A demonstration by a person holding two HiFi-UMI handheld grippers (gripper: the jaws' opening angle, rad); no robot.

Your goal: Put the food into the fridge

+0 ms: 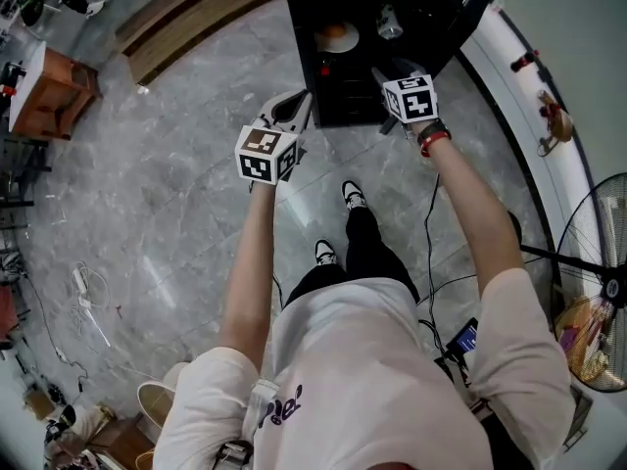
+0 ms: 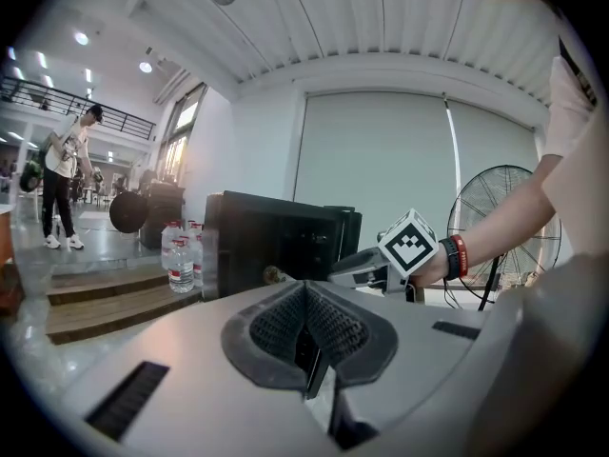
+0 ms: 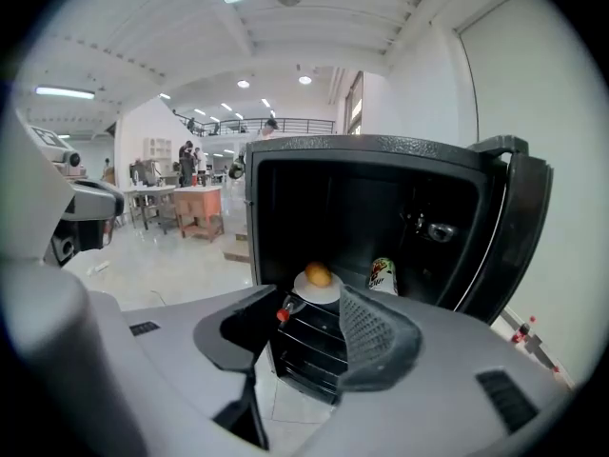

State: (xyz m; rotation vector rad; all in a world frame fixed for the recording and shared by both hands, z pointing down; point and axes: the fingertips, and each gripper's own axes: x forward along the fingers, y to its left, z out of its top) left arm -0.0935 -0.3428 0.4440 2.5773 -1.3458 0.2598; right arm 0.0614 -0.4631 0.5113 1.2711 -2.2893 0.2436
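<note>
Fridge (image 3: 381, 147) open at 12 o'clock, with one food item (image 3: 318, 274) on one plate (image 3: 320, 295) inside and one can (image 3: 383, 276) at its 3 o'clock. Left gripper (image 2: 306, 298) closed, empty; right gripper (image 3: 306, 305) parted, empty.

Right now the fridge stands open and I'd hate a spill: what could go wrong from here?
1. The round food lies loose on the plate near the front of the fridge. A nudge from the right gripper, its jaws apart and empty, might roll it off.
2. The can stands upright close beside the plate and could be tipped.
3. The open door stands close on that gripper's right; a bump may swing it.
</note>
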